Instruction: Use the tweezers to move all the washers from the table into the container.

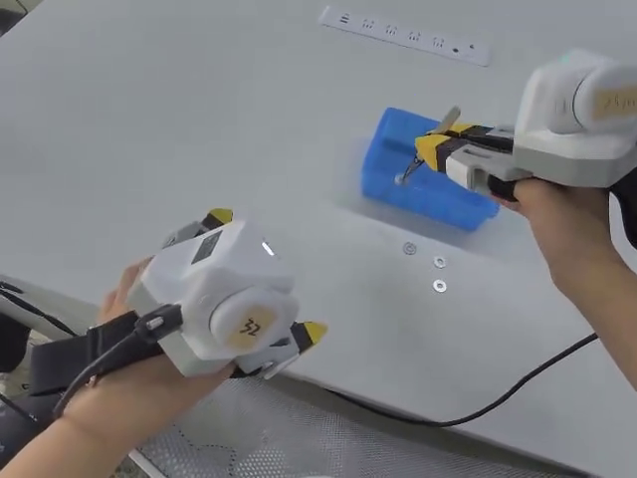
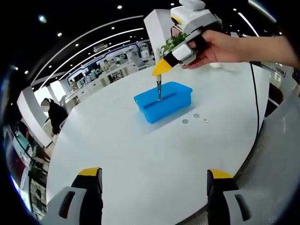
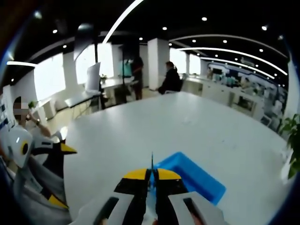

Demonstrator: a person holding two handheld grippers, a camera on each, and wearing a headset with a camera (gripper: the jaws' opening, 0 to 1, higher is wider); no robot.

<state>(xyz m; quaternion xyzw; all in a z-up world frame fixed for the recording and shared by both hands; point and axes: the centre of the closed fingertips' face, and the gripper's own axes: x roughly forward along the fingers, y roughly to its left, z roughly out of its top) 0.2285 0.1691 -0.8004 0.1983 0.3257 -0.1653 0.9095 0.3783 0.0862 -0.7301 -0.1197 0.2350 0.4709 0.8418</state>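
a: state of the right gripper [image 1: 433, 149]?
b: clenched on the slim metal tweezers [image 1: 410, 171], jaws tight together in its own view. the tweezers point down, tilted a bit, with the tips inside the blue rectangular plastic container [image 1: 428, 204].
a: is there a washer in the tips?
b: too small to tell.
a: where are the others?
b: three small flat metal washers [image 1: 439, 286] on the white table [image 1: 199, 119], a loose cluster just beside the container's near long wall, on the person's side. none touch it as far as i can see.
a: left gripper [image 1: 265, 275]?
b: jaws spread wide, grasping nothing. it's low by the near table edge, well apart from the washers.
a: what does the next pick turn on?
b: my read: from the tweezers' tips the washers lie back toward the person, over the near wall and down onto the table. the right gripper is clearly nearer and it has the tool. the washers lie flat, so the tips likely need to come down steep and straddle a rim. i'd say three are left to move.
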